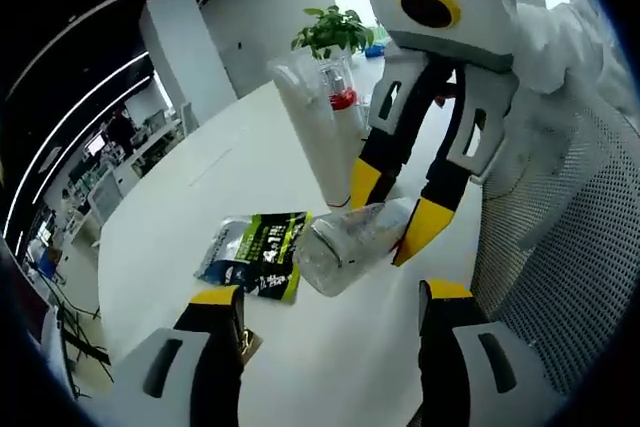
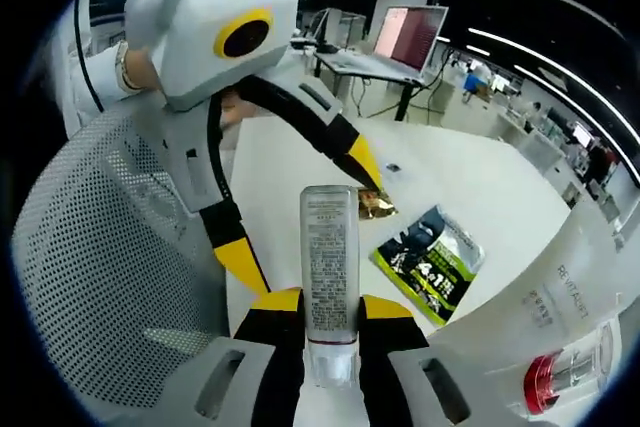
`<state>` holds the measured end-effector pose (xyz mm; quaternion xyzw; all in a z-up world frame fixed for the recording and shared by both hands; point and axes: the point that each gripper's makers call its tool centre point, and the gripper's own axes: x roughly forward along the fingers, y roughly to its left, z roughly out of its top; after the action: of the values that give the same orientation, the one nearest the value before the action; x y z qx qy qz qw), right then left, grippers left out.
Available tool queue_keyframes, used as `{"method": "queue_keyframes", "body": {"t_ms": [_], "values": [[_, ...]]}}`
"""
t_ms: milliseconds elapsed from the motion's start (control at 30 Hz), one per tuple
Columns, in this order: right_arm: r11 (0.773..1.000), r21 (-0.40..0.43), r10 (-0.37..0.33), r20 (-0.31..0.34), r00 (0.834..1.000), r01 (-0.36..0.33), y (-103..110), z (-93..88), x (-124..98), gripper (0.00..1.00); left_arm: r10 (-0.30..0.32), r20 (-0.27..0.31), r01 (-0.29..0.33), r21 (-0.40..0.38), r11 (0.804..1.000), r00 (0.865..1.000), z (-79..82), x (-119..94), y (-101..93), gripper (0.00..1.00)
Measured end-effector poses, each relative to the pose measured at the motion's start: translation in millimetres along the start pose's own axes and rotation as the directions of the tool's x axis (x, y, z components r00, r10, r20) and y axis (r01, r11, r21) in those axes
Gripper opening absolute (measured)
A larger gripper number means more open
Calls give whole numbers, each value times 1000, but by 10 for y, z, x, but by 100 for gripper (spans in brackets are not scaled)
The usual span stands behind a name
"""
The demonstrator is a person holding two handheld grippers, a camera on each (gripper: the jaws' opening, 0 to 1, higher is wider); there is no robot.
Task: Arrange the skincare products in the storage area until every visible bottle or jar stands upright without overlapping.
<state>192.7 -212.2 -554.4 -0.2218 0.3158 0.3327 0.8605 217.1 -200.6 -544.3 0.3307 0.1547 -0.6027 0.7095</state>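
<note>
A: Left to right, left gripper view?

B: White round table (image 1: 200, 217). 1 glossy green-black sachet (image 1: 258, 252) lying flat. 1 clear plastic bottle (image 1: 350, 242), tipped over, pinched by right gripper (image 1: 385, 209) at its far end. Behind, 1 tall frosted white tube (image 1: 315, 132), upright. Left gripper (image 1: 330, 322) spread, holding nothing.

A: Right gripper view?

B: White mesh chair back (image 2: 90, 267) on the left. Left gripper (image 2: 300, 222) over the table (image 2: 460, 187), jaws apart. 1 bottle (image 2: 330, 267), flat-sided, labelled, clamped between the right gripper's (image 2: 330, 322) pads. Sachet (image 2: 430, 262) beyond. Frosted tube (image 2: 560, 297) at right; 1 red-capped item (image 2: 545, 382) below it.
</note>
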Motion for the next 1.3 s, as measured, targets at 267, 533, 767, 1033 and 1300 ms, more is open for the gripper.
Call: {"method": "queue_keyframes", "body": {"t_ms": [267,533,767,1033,1300], "values": [[999,-34,-21,-14,1000,20,15,-39,41,12,17,-48,-12,98,995,999,-51,42,-19,64],[998,-63,-5,-42,999,2,66,-111,94,12,27,-37,-20,171,985,999,-5,77,-34,53],[994,-111,-12,-64,998,5,67,-145,83,12,12,-66,4,228,974,998,-50,119,-90,50],[977,-213,-32,-60,998,19,64,-119,103,12,7,-98,21,280,960,995,-99,151,-119,43],[963,-269,-44,-43,998,31,70,-78,130,12,13,-95,15,292,956,995,-81,149,-107,33]]}}
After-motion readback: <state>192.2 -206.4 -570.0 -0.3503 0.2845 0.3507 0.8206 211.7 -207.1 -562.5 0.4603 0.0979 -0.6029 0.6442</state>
